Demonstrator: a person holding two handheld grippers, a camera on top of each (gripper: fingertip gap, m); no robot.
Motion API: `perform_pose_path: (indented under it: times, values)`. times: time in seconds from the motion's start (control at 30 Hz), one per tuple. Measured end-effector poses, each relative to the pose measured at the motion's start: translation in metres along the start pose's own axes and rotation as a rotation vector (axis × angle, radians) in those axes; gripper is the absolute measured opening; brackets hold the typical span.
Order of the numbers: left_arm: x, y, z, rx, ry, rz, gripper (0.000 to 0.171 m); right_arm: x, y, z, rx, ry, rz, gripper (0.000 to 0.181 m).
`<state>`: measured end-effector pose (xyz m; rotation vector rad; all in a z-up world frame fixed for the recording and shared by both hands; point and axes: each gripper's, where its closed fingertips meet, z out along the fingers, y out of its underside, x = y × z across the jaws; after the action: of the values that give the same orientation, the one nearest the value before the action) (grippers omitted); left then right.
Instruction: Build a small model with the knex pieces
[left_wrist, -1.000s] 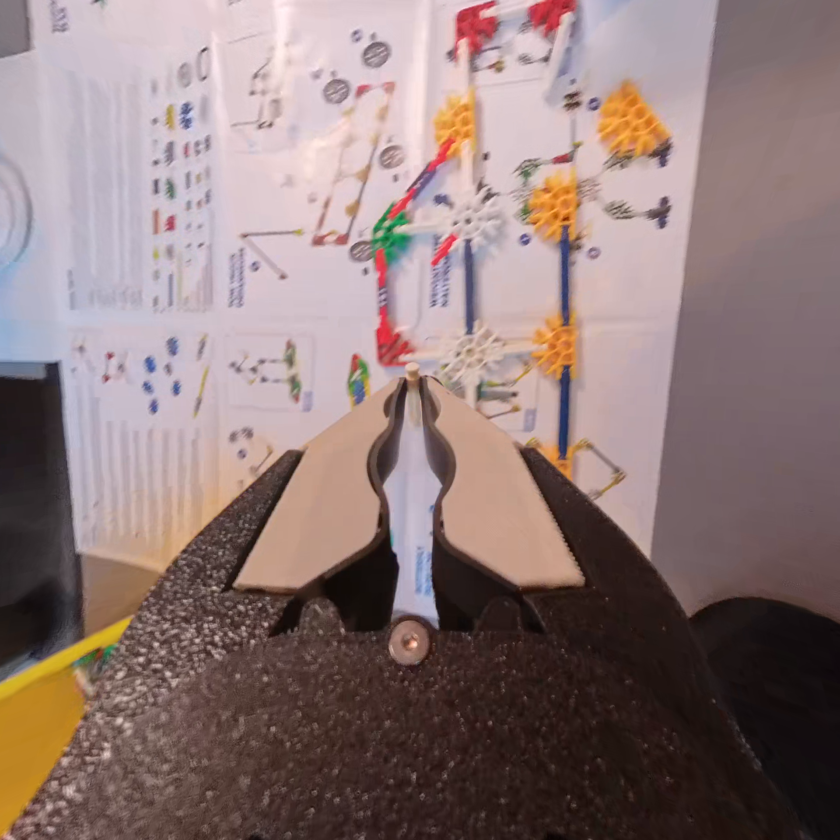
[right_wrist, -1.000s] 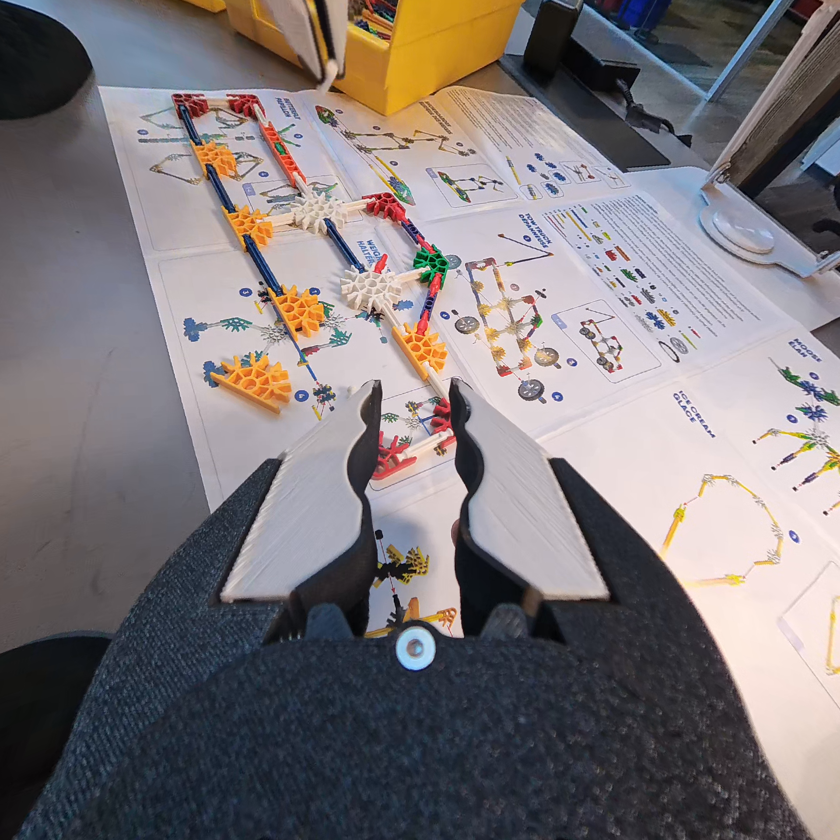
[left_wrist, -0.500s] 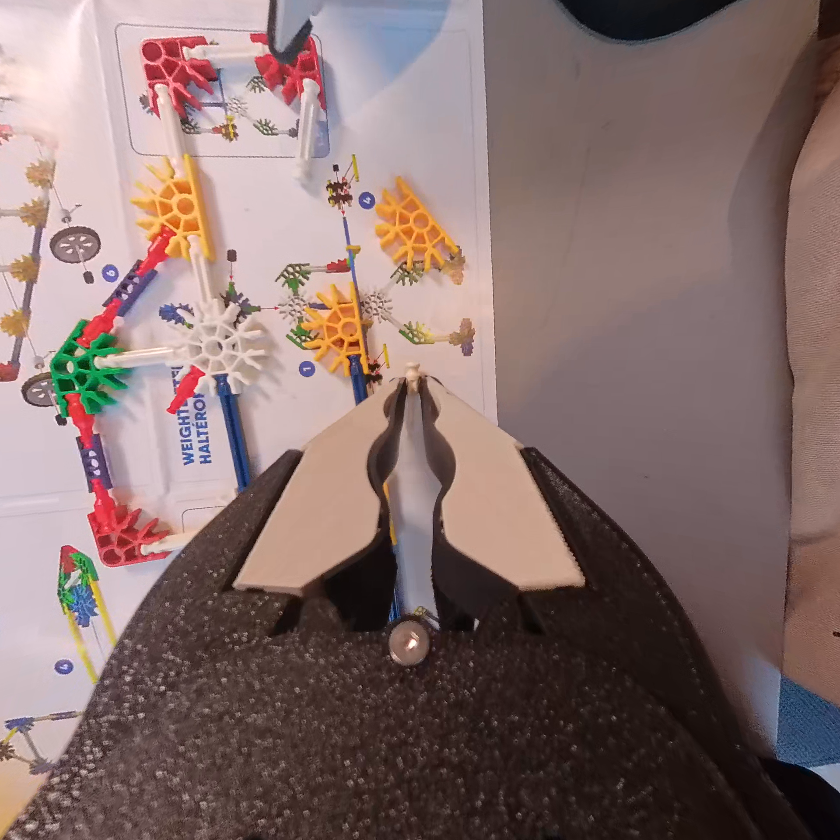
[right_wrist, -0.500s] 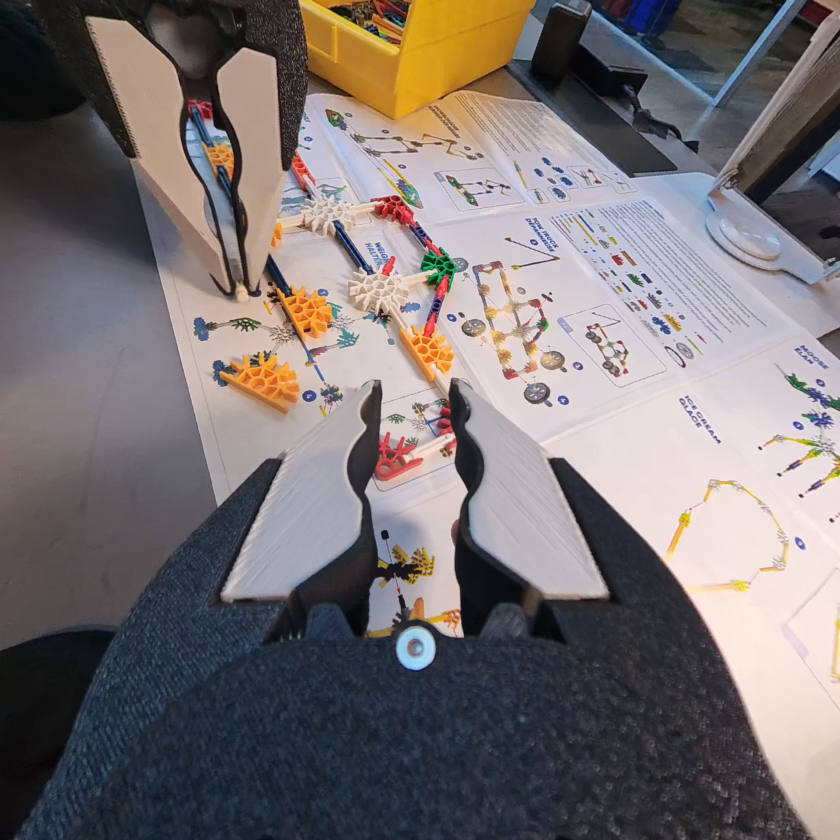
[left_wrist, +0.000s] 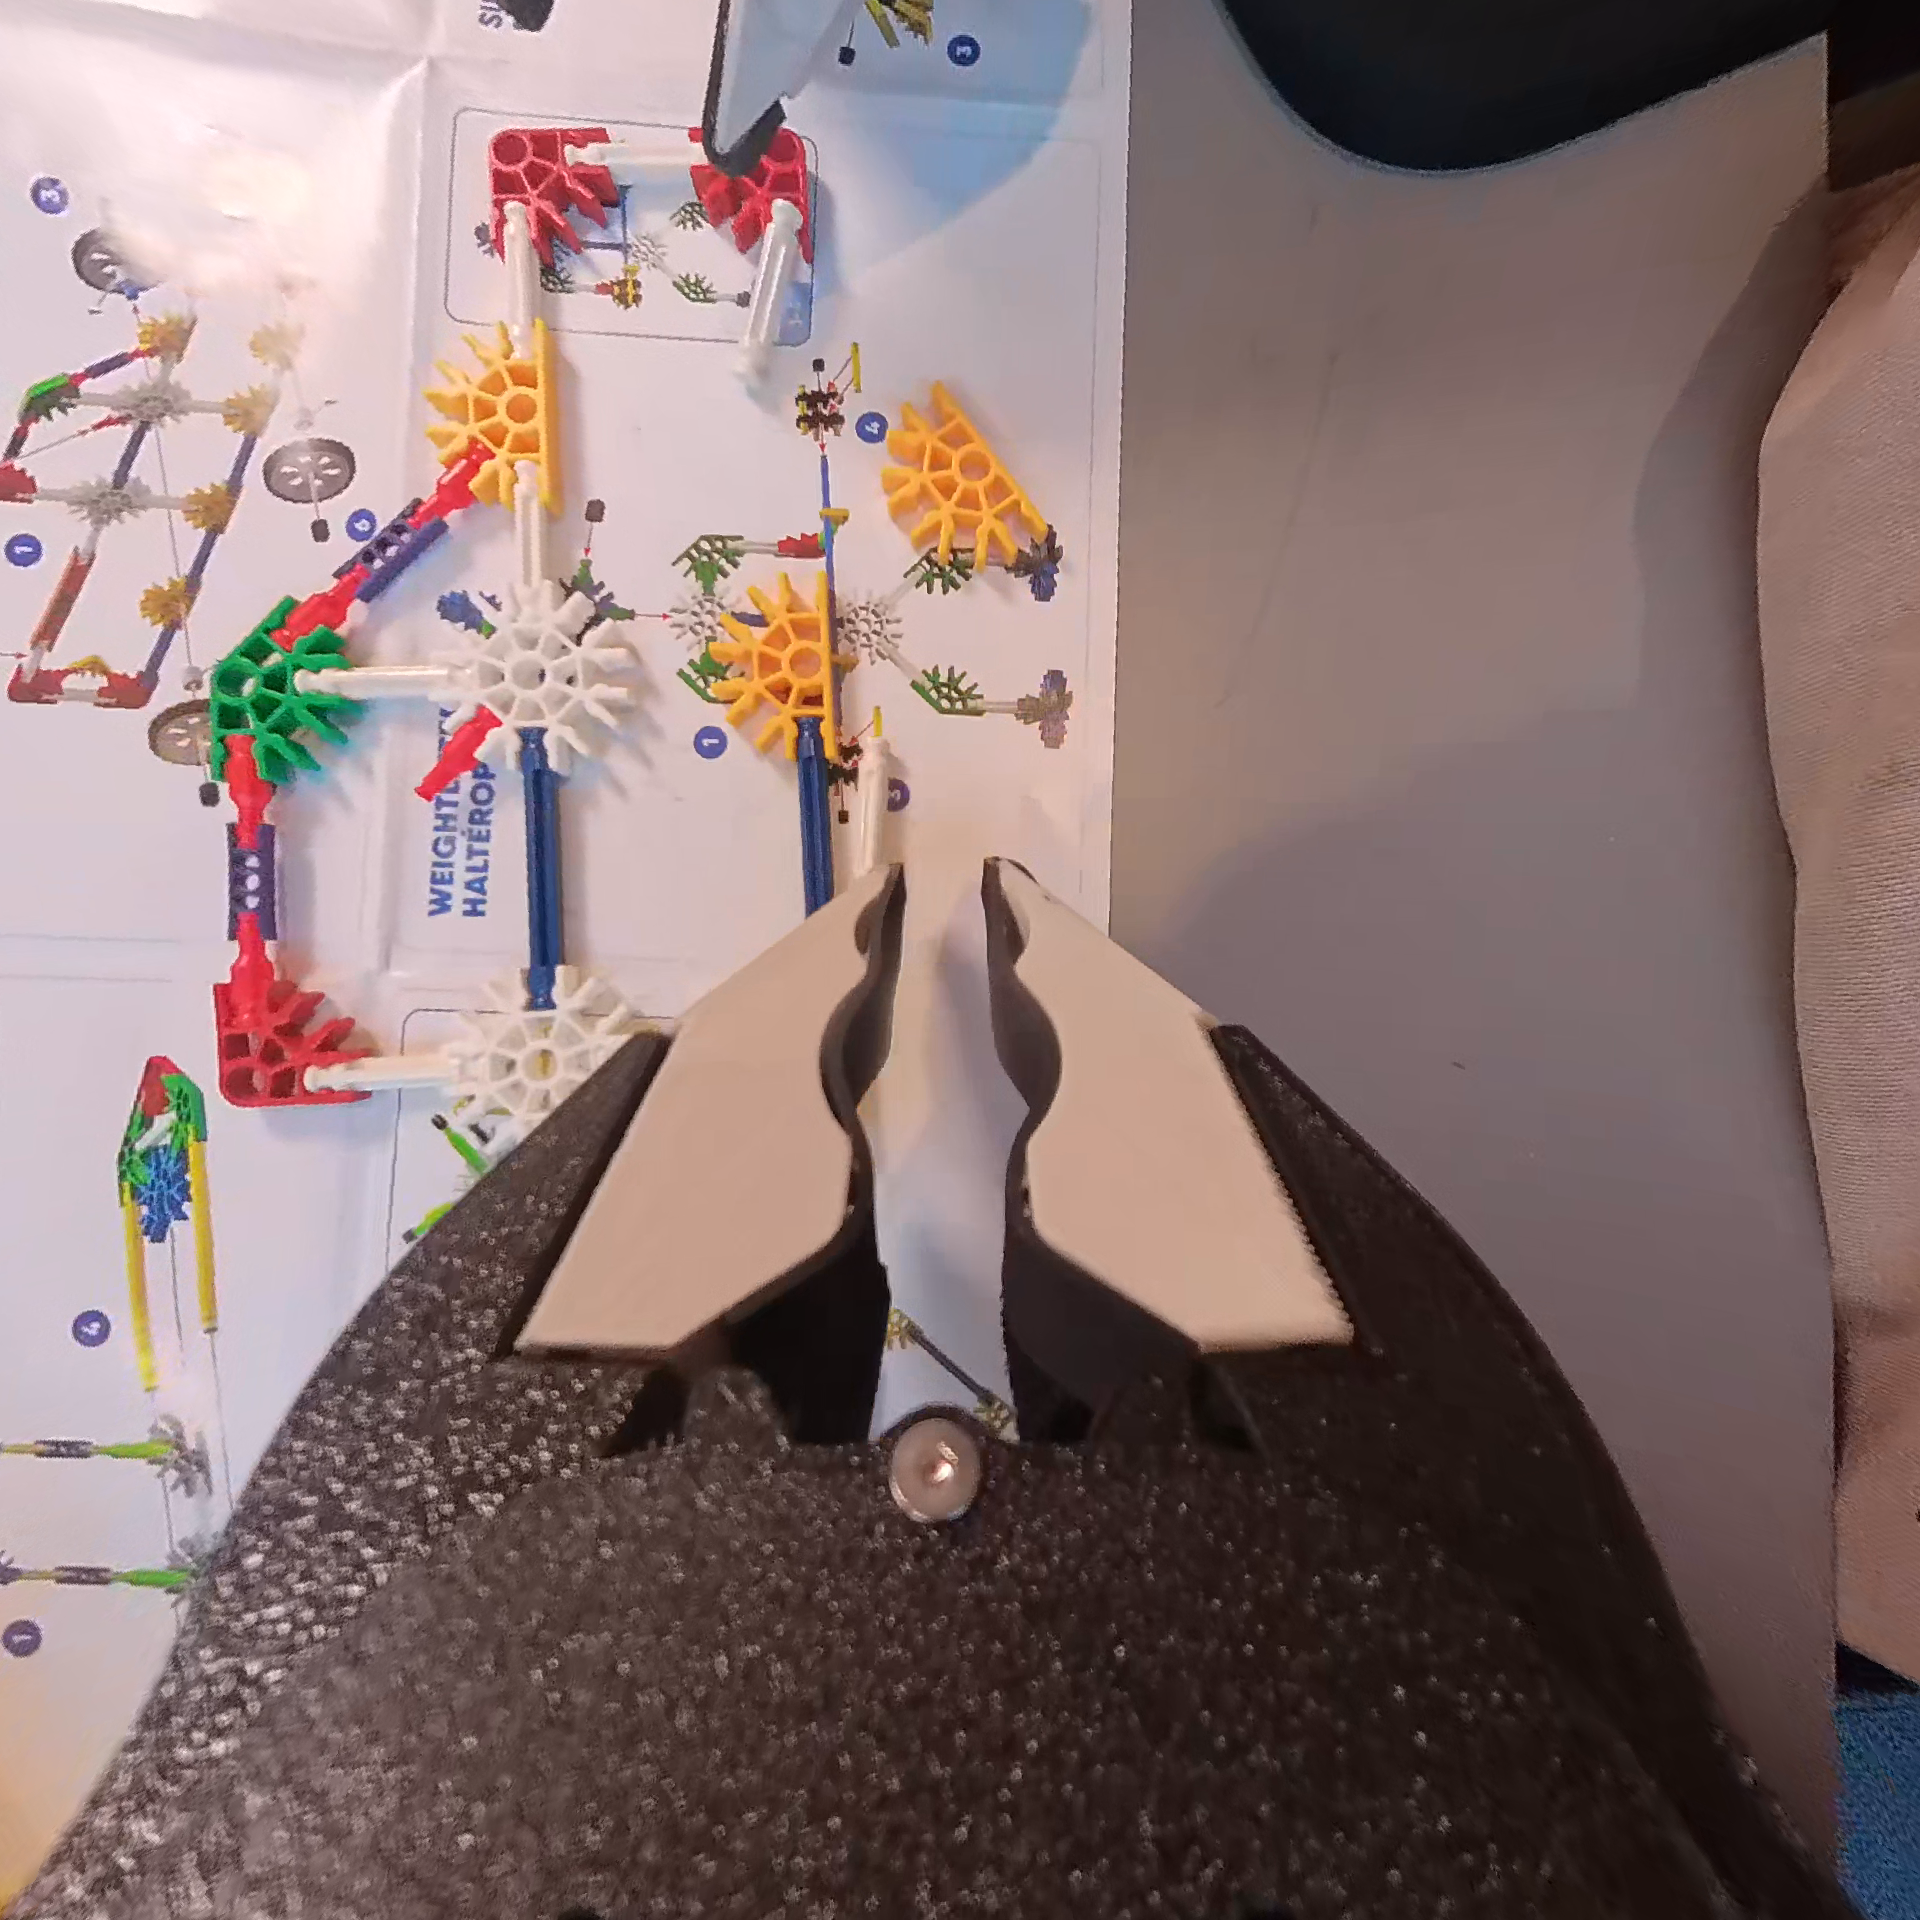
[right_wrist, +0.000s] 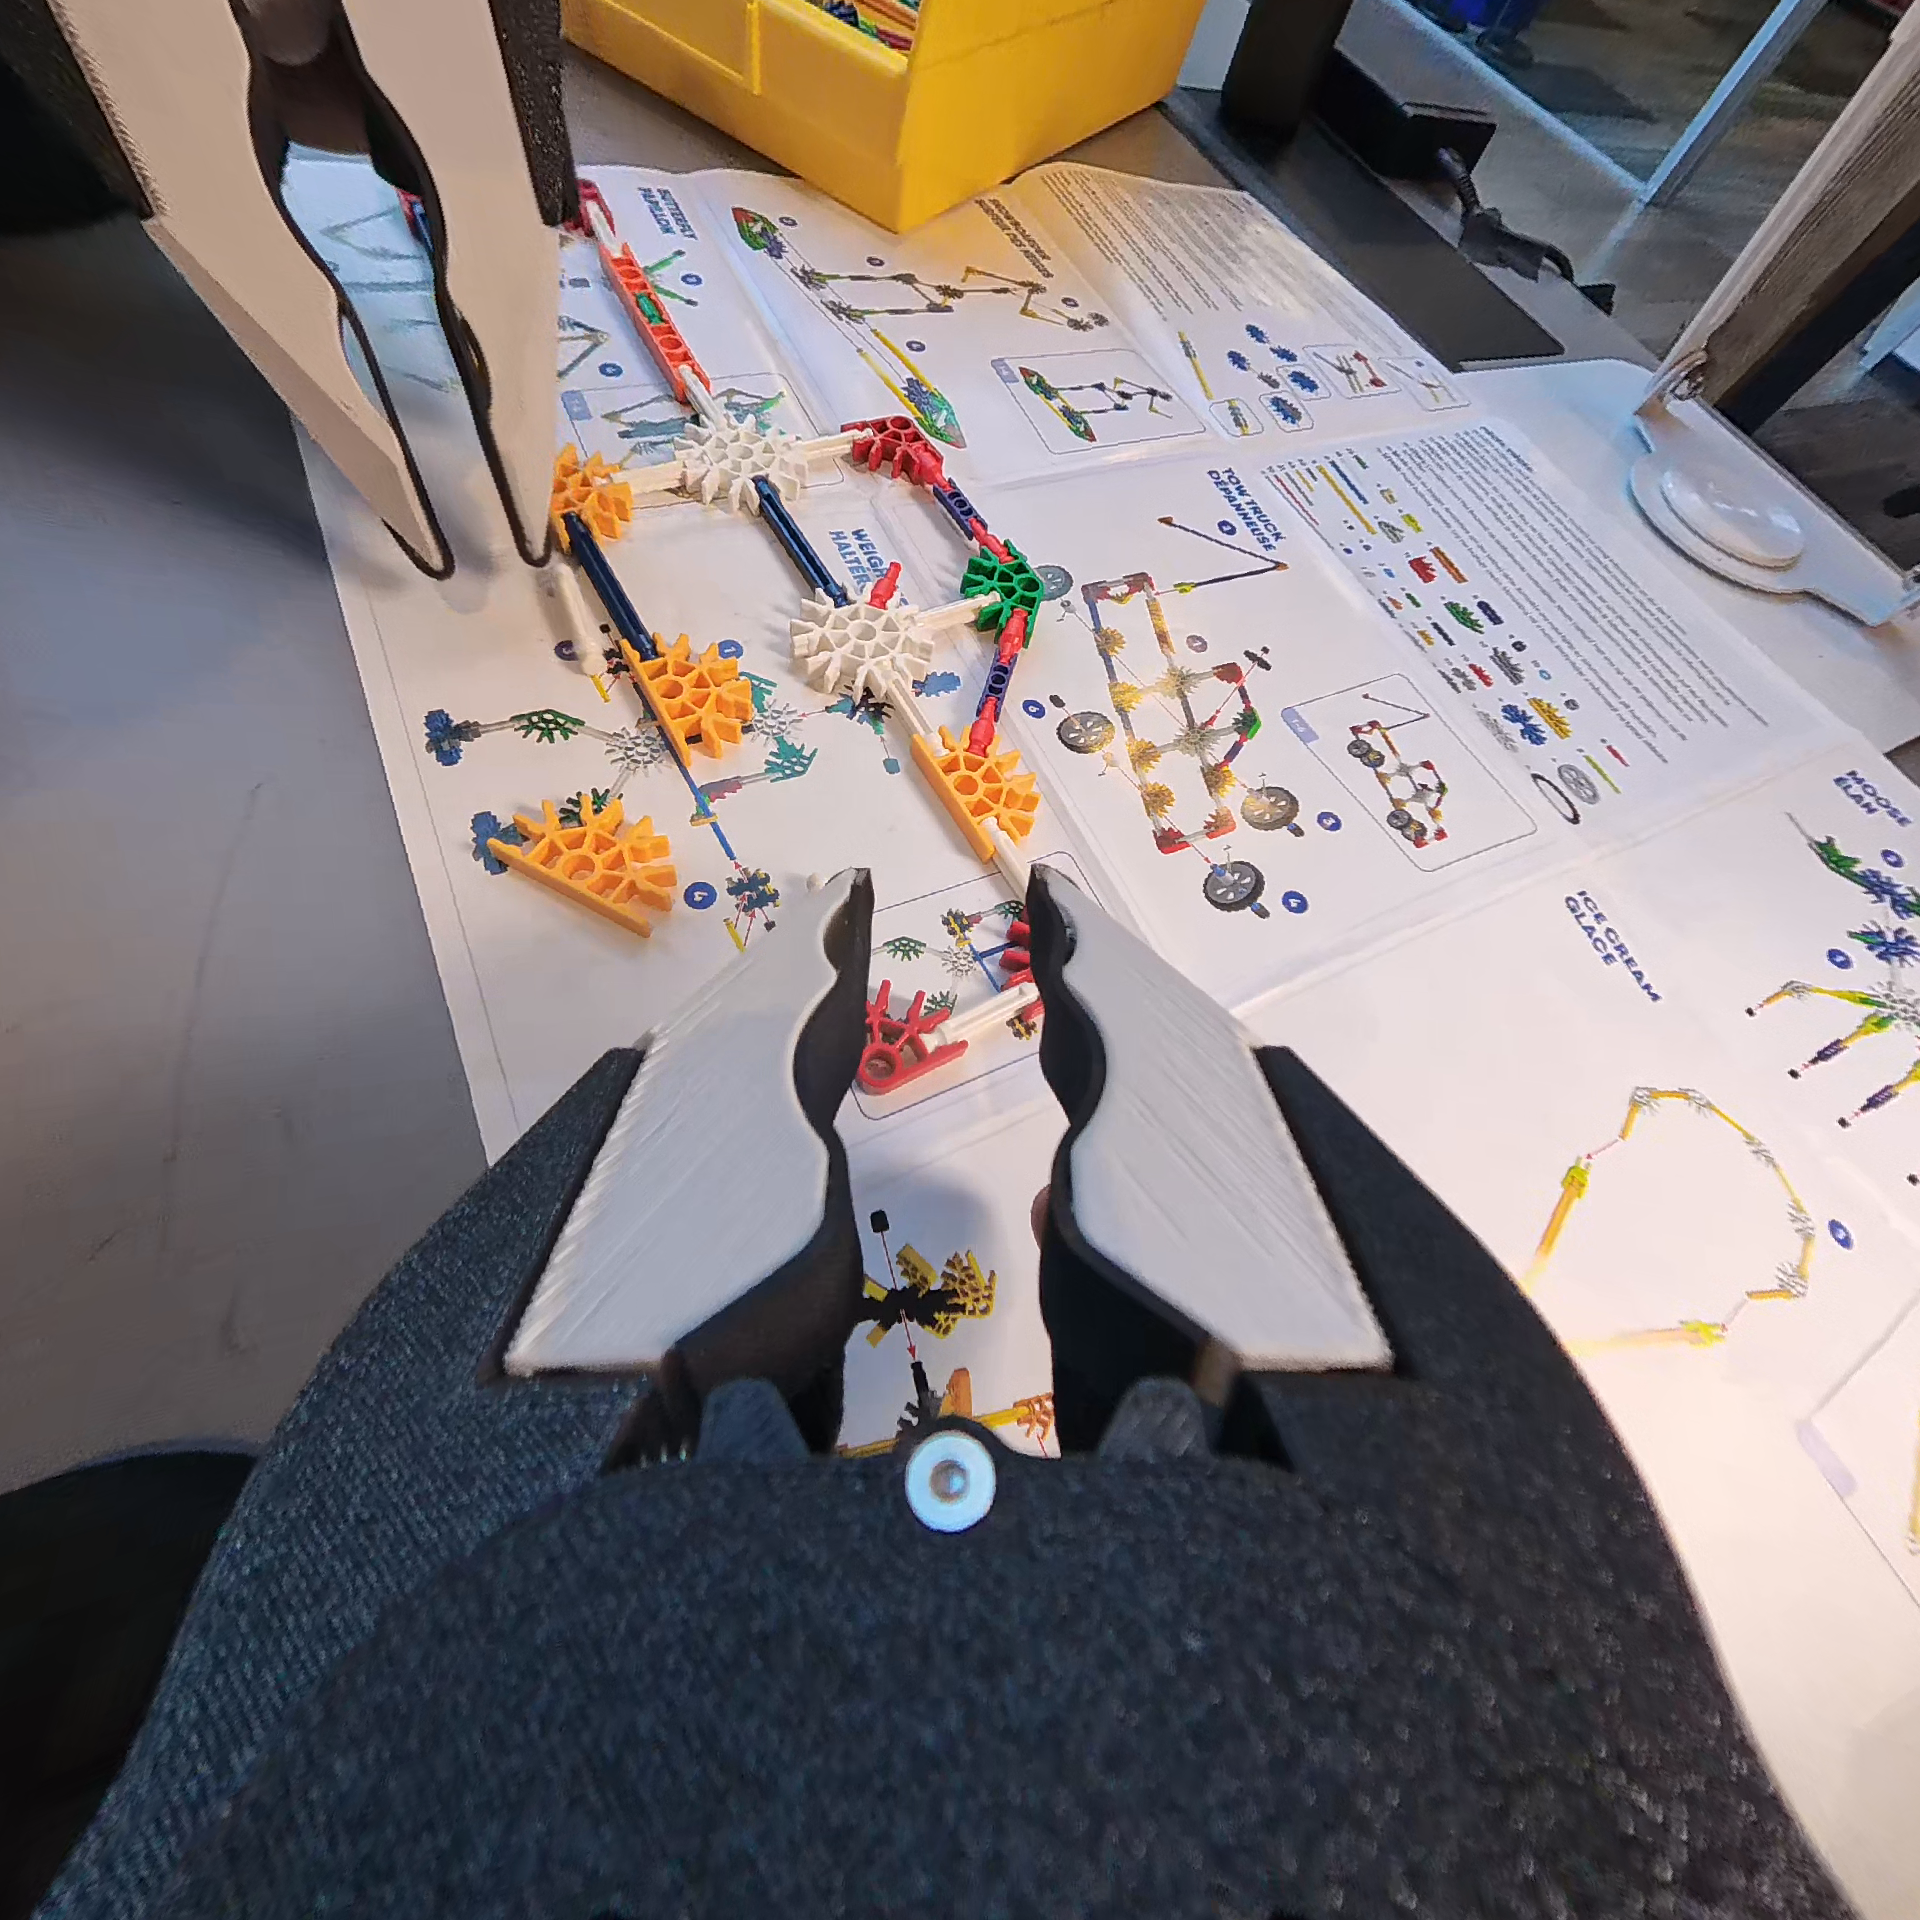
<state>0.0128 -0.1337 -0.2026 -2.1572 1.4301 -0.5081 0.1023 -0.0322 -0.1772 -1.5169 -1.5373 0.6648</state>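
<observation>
My left gripper (left_wrist: 943, 868) is open and empty, its tips low over the instruction sheet (left_wrist: 644, 883). A short white rod (left_wrist: 871, 800) lies free on the sheet just ahead of its left fingertip, beside a blue rod (left_wrist: 812, 821) that ends in an orange connector (left_wrist: 784, 660). The right wrist view shows the same rod (right_wrist: 569, 613) below the left gripper (right_wrist: 488, 566). My right gripper (right_wrist: 948, 894) is open, its fingers astride a red connector with a white rod (right_wrist: 904, 1039) at the end of the flat rod-and-connector frame. A loose orange connector (right_wrist: 587, 857) lies to its left.
A yellow parts bin (right_wrist: 914, 94) stands at the sheet's far end. A white stand base (right_wrist: 1745, 520) sits at the right. Grey tabletop (left_wrist: 1403, 727) lies beside the sheet, with beige cloth (left_wrist: 1849, 831) at its edge. The grippers' ends are close to 15 cm from one another. It is some 5 cm from my left tips to the orange connector (left_wrist: 784, 660). It is also in sight in the right wrist view (right_wrist: 688, 688).
My left gripper came down to the sheet shut on the white rod, then opened and let it go; the rod now lies beside the blue rod. My right gripper has stayed put.
</observation>
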Motion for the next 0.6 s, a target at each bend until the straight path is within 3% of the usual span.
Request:
perform_pose_path:
  times: [0.2, 0.3, 0.47, 0.6]
  values:
    - [-0.005, 0.004, 0.008, 0.028, -0.031, 0.003, 0.006, -0.004, 0.001, 0.002, -0.015, -0.012, -0.009, 0.029]
    - [-0.005, 0.005, 0.006, 0.036, -0.032, 0.010, 0.007, -0.027, -0.012, 0.000, 0.017, -0.124, -0.030, 0.028]
    - [-0.015, -0.002, -0.007, 0.134, -0.084, 0.003, 0.008, -0.069, -0.006, 0.007, -0.146, -0.342, -0.159, 0.029]
    - [-0.026, -0.004, -0.016, 0.204, -0.140, 0.009, 0.015, -0.071, 0.002, 0.014, -0.271, -0.404, -0.210, 0.029]
